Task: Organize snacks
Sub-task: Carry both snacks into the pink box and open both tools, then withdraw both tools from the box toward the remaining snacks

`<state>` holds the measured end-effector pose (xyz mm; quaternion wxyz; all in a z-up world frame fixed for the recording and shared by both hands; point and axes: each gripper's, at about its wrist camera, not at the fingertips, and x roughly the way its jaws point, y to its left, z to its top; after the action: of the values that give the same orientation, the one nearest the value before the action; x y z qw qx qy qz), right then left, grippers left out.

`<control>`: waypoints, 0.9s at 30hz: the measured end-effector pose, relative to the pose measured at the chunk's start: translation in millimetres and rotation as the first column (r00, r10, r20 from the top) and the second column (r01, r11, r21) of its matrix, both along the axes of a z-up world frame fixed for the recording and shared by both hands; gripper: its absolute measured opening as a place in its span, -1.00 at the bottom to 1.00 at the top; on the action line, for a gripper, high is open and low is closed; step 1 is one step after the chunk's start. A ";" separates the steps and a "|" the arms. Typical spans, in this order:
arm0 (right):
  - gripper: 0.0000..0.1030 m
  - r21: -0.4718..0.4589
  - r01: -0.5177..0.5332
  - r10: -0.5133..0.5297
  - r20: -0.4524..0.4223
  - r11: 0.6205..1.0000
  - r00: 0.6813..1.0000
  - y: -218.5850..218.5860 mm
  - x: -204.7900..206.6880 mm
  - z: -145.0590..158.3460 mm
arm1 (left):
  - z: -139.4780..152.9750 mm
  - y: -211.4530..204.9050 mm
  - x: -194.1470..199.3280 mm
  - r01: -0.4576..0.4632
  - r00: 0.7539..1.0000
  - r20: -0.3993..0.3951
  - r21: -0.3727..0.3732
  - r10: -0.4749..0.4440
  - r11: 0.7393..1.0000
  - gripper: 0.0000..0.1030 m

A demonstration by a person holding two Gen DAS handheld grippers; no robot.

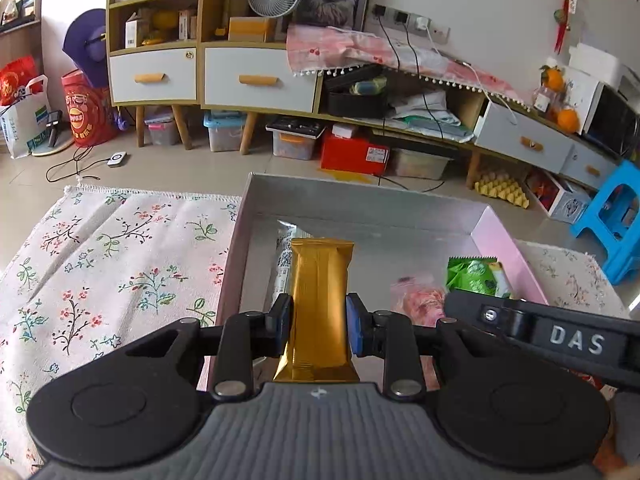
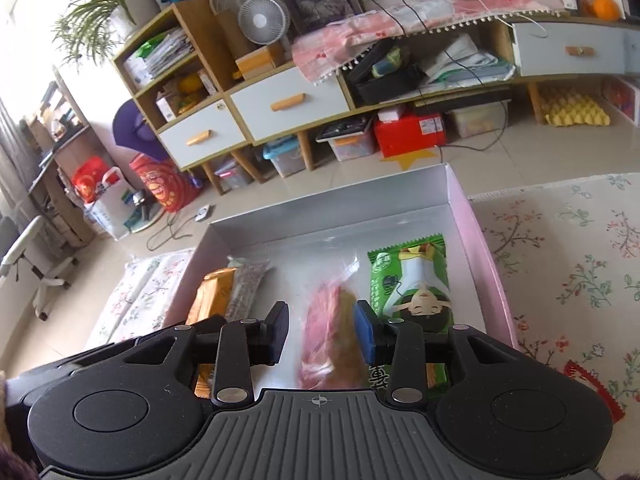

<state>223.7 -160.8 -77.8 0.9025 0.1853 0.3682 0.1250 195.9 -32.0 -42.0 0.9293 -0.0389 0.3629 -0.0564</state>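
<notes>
The left gripper point(image 1: 318, 322) is pinching a gold snack packet point(image 1: 320, 300) by its long sides, both pads pressing into the foil, and is holding it lengthwise over the near left part of the open box point(image 1: 360, 200); just to the left of the gold packet, a grey-and-white printed packet point(image 1: 285, 256) is lying on the box floor, partly hidden beneath it; the right gripper point(image 2: 322, 330) is hanging over the middle of the same box with its jaws somewhat spread either side of a pink snack in clear wrap point(image 2: 328, 340), the left pad standing clear of it and the right pad sitting at its edge, so I cannot tell whether that side is touching; a green packet point(image 2: 412, 280) is lying flat just right of the pink one, along the pink-sided right wall of the box; the box is sitting on a floral tablecloth point(image 1: 100, 260), which is showing on both sides of it.
</notes>
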 end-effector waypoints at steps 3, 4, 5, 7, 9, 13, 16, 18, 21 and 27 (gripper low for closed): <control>-0.17 0.007 0.022 -0.023 0.017 1.000 1.000 -7.0 -14.1 3.9 | 0.1 4.5 -2.1 -0.004 1.000 0.002 -0.010 0.004 1.000 -0.45; 0.04 0.017 0.026 -0.026 0.027 1.000 0.999 -10.1 -22.4 6.9 | 1.3 5.0 -1.2 -0.006 1.000 0.002 -0.019 0.006 1.000 -0.39; 0.13 0.028 0.027 -0.028 0.036 0.999 0.999 -13.9 -32.6 9.9 | 2.8 7.3 -3.5 -0.013 1.000 0.004 -0.027 0.013 1.000 -0.34; 0.48 0.052 0.041 -0.044 0.042 0.998 0.998 -22.5 -55.8 16.7 | 8.2 12.8 -10.5 -0.014 1.000 0.008 -0.058 0.015 0.998 -0.06; 0.70 0.061 0.077 -0.078 0.019 0.995 0.997 -31.1 -79.7 23.0 | 15.8 18.1 -22.5 -0.013 1.000 0.026 -0.076 0.015 0.997 0.18; 1.00 0.025 0.147 -0.147 0.029 0.989 0.989 -37.9 -113.3 32.6 | 29.2 22.2 -57.8 -0.065 0.998 0.002 -0.090 0.065 0.994 0.75; 1.00 0.023 0.160 -0.161 0.019 0.987 0.987 -44.6 -116.8 28.3 | 38.6 18.6 -91.3 -0.093 0.996 -0.018 -0.092 0.092 0.991 0.99; 1.00 0.041 0.186 -0.185 -0.020 0.982 0.983 -52.3 -116.8 21.3 | 43.8 12.5 -108.5 -0.113 0.992 -0.067 -0.082 0.108 0.990 0.99; 1.00 0.087 0.200 -0.195 -0.066 0.976 0.979 -63.8 -120.3 11.2 | 51.9 4.7 -130.0 -0.118 0.980 -0.173 -0.104 0.099 0.988 0.99; 0.99 0.085 0.211 -0.206 -0.067 0.974 0.976 -73.5 -137.8 13.4 | 81.7 -7.7 -170.3 0.033 0.964 -0.255 -0.165 -0.074 0.986 1.00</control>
<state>85.9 -234.3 -64.4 0.8901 0.2678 0.3665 0.0411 25.6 -39.7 39.7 0.8656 -0.1101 0.4771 -0.1047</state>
